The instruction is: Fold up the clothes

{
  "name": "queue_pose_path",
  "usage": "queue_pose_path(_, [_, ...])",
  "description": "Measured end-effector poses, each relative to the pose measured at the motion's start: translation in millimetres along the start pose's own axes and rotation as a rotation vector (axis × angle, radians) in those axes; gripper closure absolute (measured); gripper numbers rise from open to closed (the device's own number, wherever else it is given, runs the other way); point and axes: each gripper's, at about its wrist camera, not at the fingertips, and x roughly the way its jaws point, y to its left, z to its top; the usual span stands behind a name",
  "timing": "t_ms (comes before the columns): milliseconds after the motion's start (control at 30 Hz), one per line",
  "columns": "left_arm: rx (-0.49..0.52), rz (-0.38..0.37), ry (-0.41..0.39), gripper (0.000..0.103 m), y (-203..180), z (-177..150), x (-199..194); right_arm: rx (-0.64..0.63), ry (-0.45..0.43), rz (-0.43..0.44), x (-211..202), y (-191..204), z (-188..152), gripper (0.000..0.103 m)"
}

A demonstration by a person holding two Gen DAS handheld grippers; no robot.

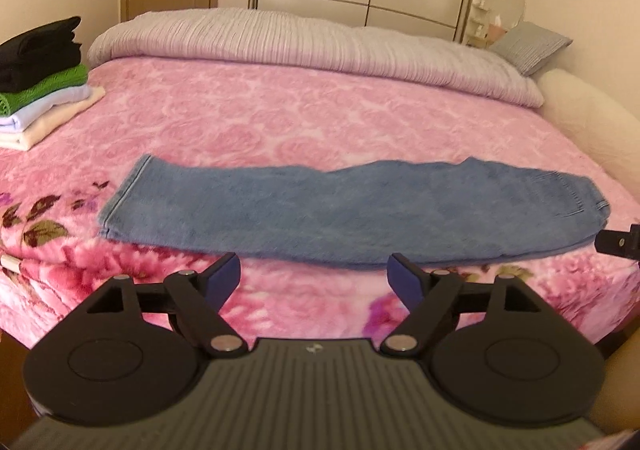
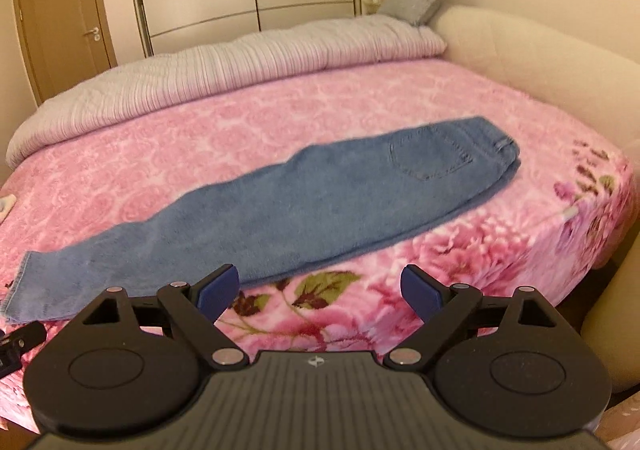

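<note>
The jeans [image 1: 352, 210] are laid along the bed's [image 1: 280, 110] near edge, folded lengthwise only, further folds judged outstanding, while both left hand-held gripper [image 1: 314, 276] and right hand-held gripper [image 2: 320, 286] are held spread, empty.

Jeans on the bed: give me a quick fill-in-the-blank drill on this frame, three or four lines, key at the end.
1. The jeans lie flat on a ____ floral blanket.
2. The left hand-held gripper is ____, holding nothing.
3. The top item of the folded pile is ____.
4. The back pocket sits at the ____ end of the jeans.

Missing words: pink; open; black; waist
</note>
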Motion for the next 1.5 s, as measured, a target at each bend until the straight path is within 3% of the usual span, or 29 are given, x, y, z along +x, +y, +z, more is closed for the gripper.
queue_pose_path(167, [0.021, -0.015, -0.001, 0.024, -9, 4, -1, 0.024, -0.039, -0.014, -16, -10, 4, 0.012])
queue_pose_path(400, [0.022, -0.011, 0.031, 0.024, -16, 12, 16, 0.043, -0.029, -0.038, -4, -17, 15, 0.012])
queue_pose_path(600, [0.014, 0.031, 0.082, 0.024, -20, 22, 49, 0.011, 0.018, -0.022, 33, -11, 28, 0.011])
queue_pose_path(700, [0.018, 0.038, 0.118, 0.024, -22, 26, 70, -0.007, 0.049, -0.016, 55, -9, 33, 0.001])
queue_pose_path(1100, [-0.016, 0.065, 0.205, 0.024, -10, 37, 131, -0.028, 0.162, 0.002, 133, -11, 46, 0.001])
queue_pose_path(1333, [-0.164, 0.073, 0.189, 0.026, 49, 23, 129, 0.028, 0.208, 0.036, 157, -22, 39, 0.001])
queue_pose_path(1400, [-0.232, 0.057, 0.166, 0.036, 71, 18, 124, 0.041, 0.215, 0.052, 161, -23, 34, 0.001])
queue_pose_path(1500, [-0.422, 0.023, 0.105, 0.053, 114, 5, 112, 0.063, 0.227, 0.078, 168, -22, 29, 0.001])
